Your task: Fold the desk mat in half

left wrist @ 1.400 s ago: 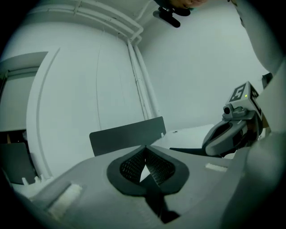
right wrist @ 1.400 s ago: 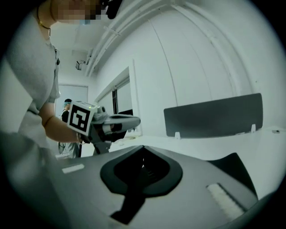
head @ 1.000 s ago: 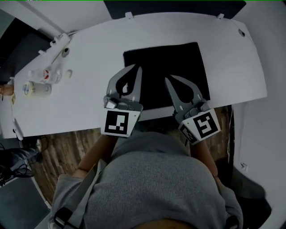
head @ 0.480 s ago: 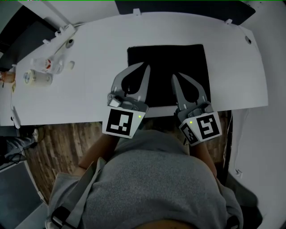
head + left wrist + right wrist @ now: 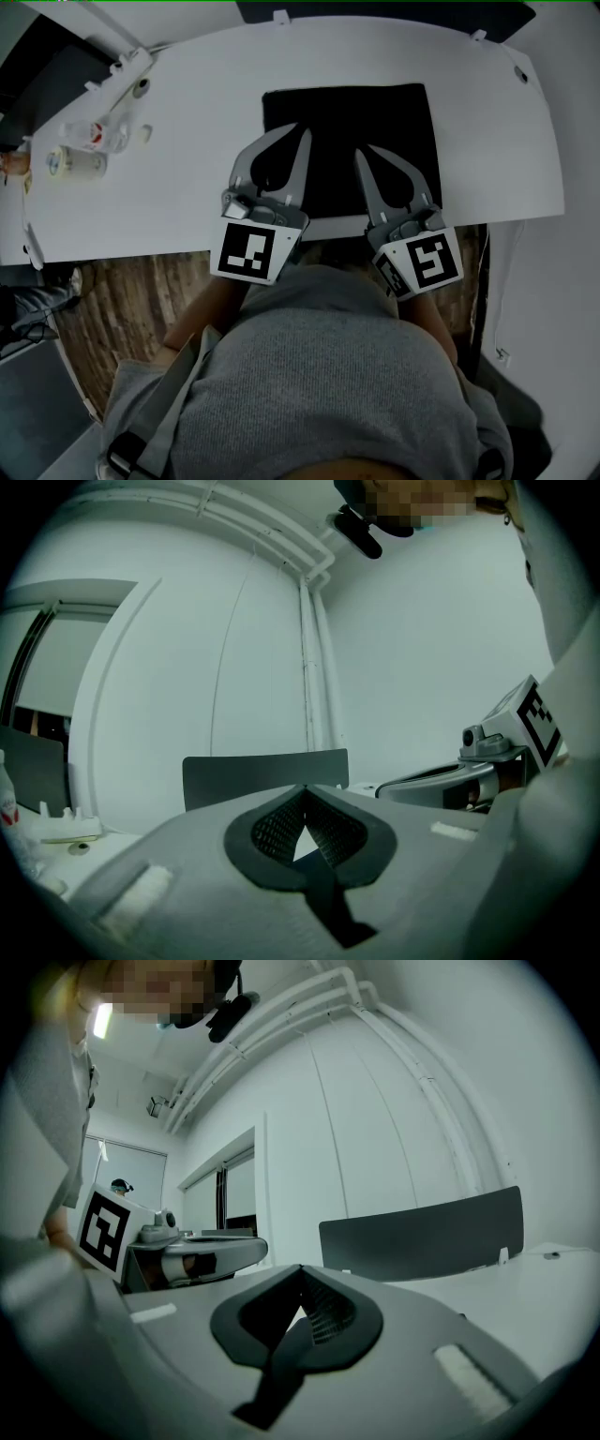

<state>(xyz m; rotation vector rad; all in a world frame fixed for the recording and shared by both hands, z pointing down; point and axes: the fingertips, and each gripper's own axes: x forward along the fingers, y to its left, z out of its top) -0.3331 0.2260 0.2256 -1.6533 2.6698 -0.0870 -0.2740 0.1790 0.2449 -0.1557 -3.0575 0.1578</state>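
The black desk mat (image 5: 345, 117) lies flat and unfolded on the white table (image 5: 197, 122), its near edge close to the table's front edge. My left gripper (image 5: 300, 133) hovers over the mat's near left part, shut with nothing between its fingers. The right gripper (image 5: 360, 156) hangs over the near right part, also shut and empty. In the left gripper view the closed jaws (image 5: 302, 791) point out level over the table, and the mat is hidden below them. The right gripper view shows the same for its jaws (image 5: 300, 1271).
At the table's left end lie a tape roll (image 5: 71, 164), a small clear bottle (image 5: 96, 134) and white fittings. A dark panel (image 5: 265, 775) stands behind the far edge. Wooden floor (image 5: 131, 305) shows below the front edge, and my grey-clad body fills the foreground.
Both grippers have edged slightly farther over the mat's near part. Both stay shut, and the mat has not moved.
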